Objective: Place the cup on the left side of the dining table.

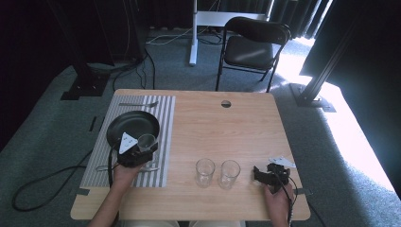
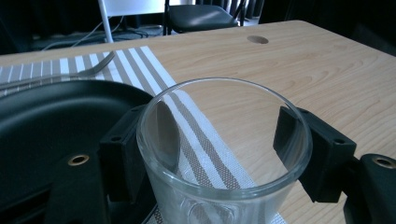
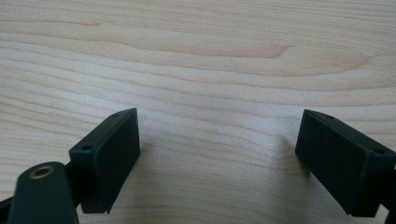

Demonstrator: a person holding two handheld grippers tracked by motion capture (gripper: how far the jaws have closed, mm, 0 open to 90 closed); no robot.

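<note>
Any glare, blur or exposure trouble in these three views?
High view: sunlight blows out the floor at right, curtains go black. Left gripper view: the glass is sharp, the chair soft. Right gripper view: even light, soft shadows beside the right gripper.

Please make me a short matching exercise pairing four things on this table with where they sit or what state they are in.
Things:
1. black plate
2. held glass
3. right tongs
4. pair of empty glasses

Places or states:
a. open over bare wood
b. between the left tongs' jaws
c. on the striped placemat
d. side by side near the table's front edge

Pairs: 1-c, 2-b, 3-a, 4-d
</note>
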